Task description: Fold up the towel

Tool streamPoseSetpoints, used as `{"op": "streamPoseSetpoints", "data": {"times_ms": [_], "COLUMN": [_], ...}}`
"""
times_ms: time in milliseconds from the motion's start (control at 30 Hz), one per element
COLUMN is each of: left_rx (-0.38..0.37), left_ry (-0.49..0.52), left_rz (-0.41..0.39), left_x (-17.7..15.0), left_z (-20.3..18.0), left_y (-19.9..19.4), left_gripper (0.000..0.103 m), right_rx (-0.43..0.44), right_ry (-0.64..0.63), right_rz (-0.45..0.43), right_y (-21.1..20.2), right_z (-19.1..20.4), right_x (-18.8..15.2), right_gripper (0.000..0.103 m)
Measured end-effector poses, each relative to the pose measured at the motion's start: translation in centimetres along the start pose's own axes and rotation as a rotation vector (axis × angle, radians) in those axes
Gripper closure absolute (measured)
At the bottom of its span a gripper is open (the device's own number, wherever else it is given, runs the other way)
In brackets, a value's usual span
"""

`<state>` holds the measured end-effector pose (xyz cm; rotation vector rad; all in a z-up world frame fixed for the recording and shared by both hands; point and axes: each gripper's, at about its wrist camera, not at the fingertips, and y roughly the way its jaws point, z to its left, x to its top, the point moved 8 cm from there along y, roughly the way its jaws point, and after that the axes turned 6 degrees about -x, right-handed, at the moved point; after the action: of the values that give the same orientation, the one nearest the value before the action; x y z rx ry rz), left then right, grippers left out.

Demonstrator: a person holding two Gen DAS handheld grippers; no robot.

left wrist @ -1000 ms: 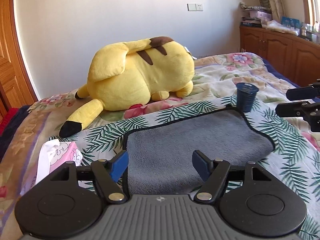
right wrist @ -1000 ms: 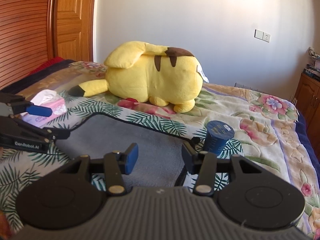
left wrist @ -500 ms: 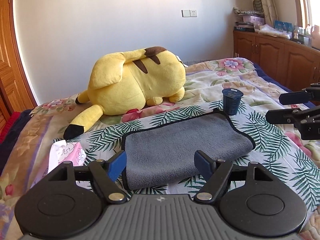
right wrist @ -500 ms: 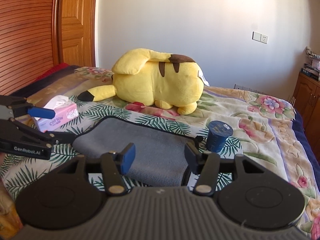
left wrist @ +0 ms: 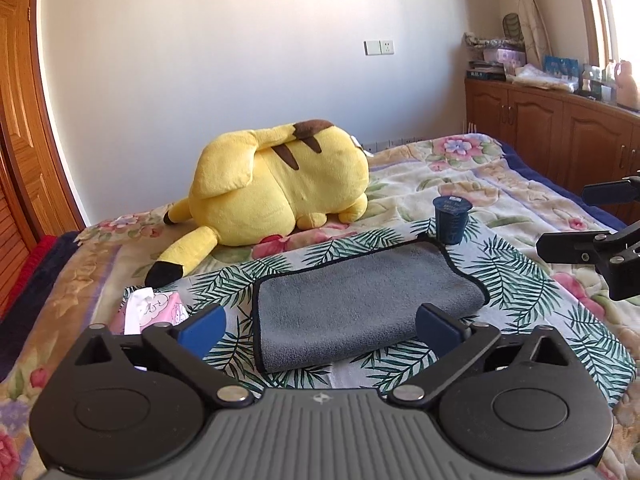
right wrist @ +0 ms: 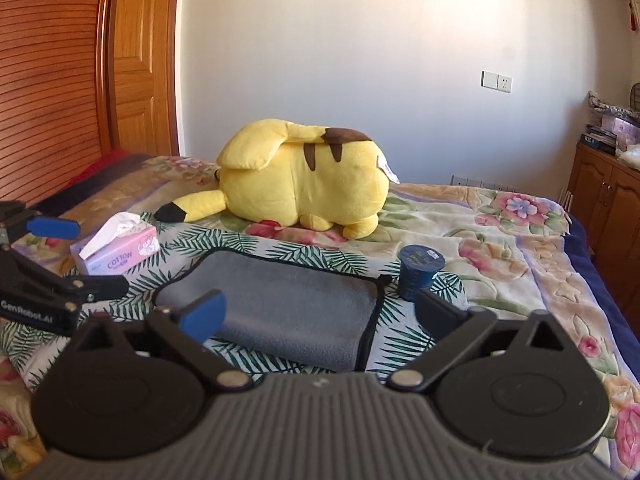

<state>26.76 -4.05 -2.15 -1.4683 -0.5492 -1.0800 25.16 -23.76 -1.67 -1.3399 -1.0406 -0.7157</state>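
Here's the bed (left wrist: 500,184), covered in a pale floral blanket (right wrist: 500,240) that runs up toward the white wall. Laid across the near part sits a palm-leaf cloth (left wrist: 516,280), and flat on that cloth lies the grey towel (left wrist: 360,300), folded over, black trim showing along its edges. Just off the towel's far right corner stands a dark blue cup (left wrist: 451,219). Over on the left, a pink tissue box (right wrist: 120,252) rests at the cloth's edge. Behind them all, a big yellow plush (left wrist: 280,188) sprawls on the blanket, its black-tipped tail reaching toward the tissues.
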Motion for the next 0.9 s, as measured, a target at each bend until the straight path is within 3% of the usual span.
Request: {"op": "streamPoseSetpoints", "data": {"times_ms": [900], "left_rx": [0.018], "left_ry": [-0.028], "left_rz": [-0.038], "left_x": [-0.1], "left_z": [-2.5], "left_y": [-10.9], "left_gripper": [0.016], "right_rx": [-0.011], "right_ry": [0.044], "right_rz": [-0.057], "right_y": [-8.7], "right_z": [0.9], "right_x": [1.0], "right_gripper": [0.000]}}
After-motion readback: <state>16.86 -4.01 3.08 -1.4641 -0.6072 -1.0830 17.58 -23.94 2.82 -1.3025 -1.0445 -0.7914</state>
